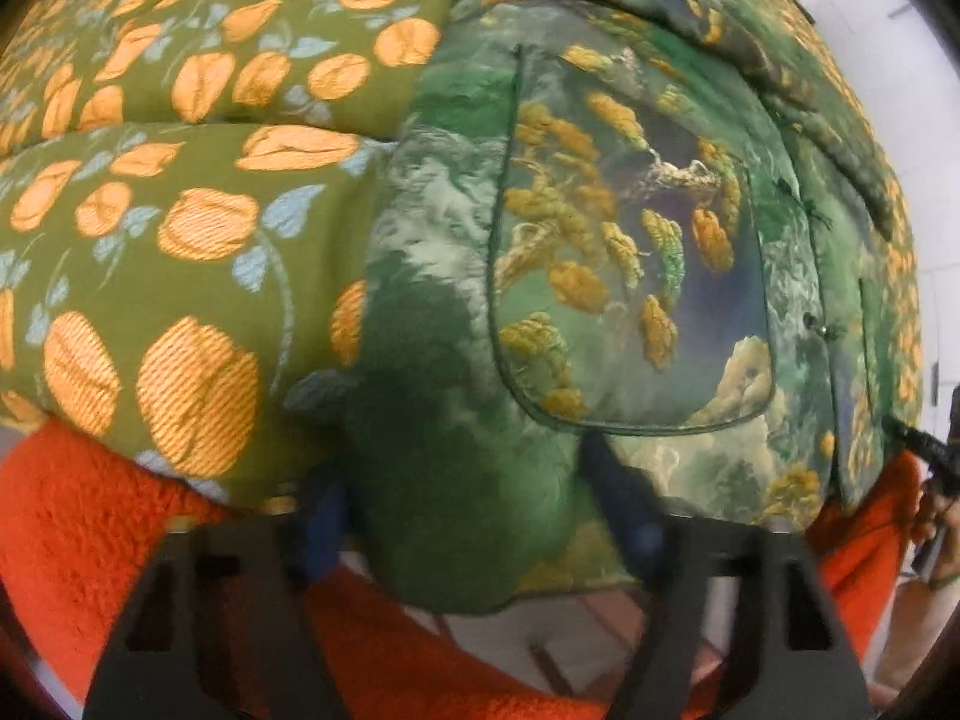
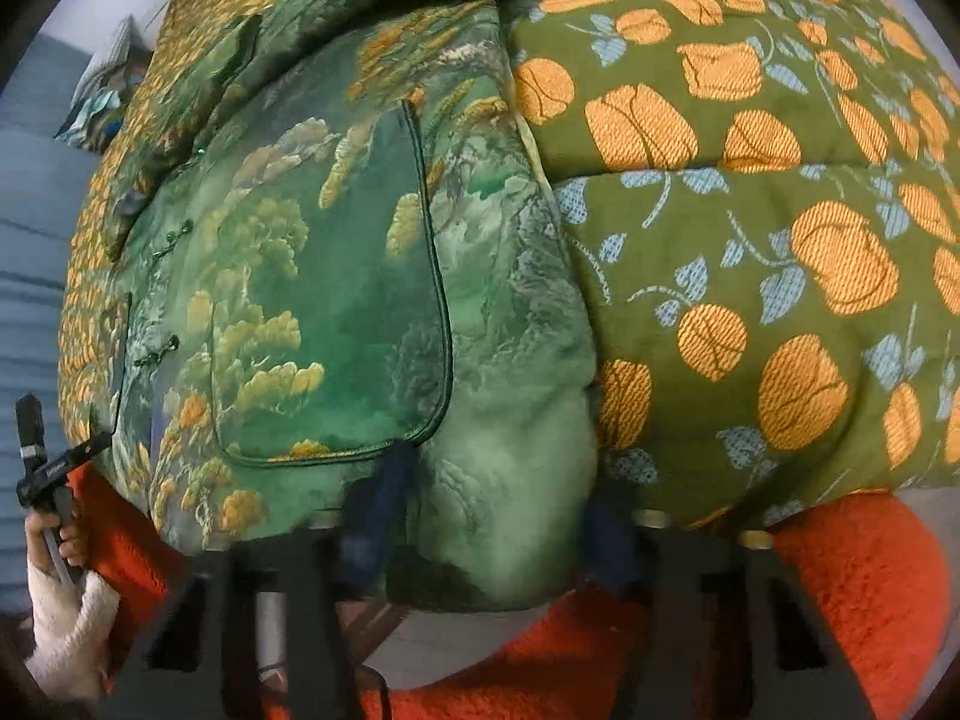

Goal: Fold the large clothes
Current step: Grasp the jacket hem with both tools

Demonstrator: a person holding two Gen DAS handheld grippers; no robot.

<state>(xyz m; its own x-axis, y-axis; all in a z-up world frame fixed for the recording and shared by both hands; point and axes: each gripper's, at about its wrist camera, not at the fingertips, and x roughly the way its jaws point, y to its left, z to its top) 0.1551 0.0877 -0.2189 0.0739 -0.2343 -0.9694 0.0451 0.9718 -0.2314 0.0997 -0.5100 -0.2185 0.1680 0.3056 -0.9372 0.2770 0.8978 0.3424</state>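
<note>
Left wrist view: pinching the padded green jacket [image 1: 600, 240] by its hem with the left gripper [image 1: 474, 516], jaws narrowed on bunched fabric at the orange-flowered quilt's [image 1: 198, 240] near edge; clamping likewise with the right gripper [image 2: 492, 516]; lying lengthwise away across that quilt.
</note>
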